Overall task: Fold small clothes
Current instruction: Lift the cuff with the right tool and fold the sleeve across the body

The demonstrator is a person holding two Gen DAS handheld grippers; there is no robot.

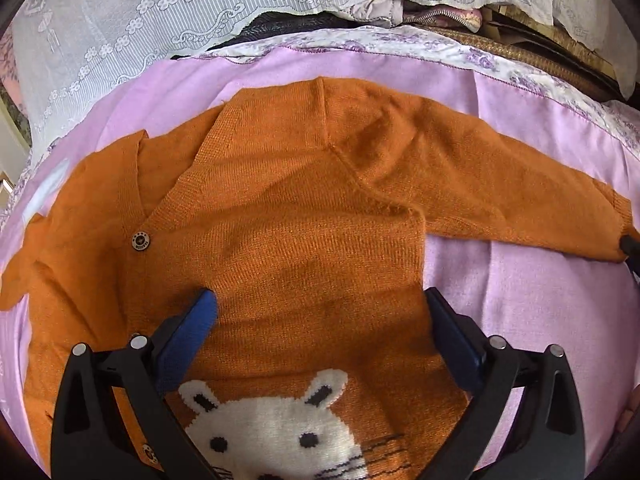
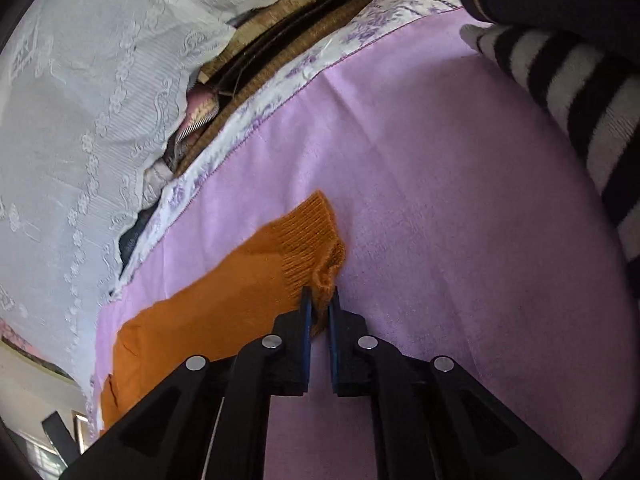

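L wrist view: left gripper [image 1: 320, 304] hovering spread wide, grasping nothing, over orange cardigan [image 1: 280, 232] lying flat mid pink sheet [image 1: 540, 300]; sleeve running long-axis toward sheet's right edge, cuff cut off.

R wrist view: right gripper [image 2: 320, 300] pinching sleeve cuff [image 2: 316, 236] just ahead; cardigan body hidden.

The cardigan [image 1: 280, 208] lies spread flat on the bedsheet [image 1: 540, 300]; my left gripper [image 1: 320, 308] stands over its chest, my right gripper [image 2: 319, 300] at its sleeve cuff [image 2: 312, 236] (striped garment [image 2: 568, 104] well apart, far right).
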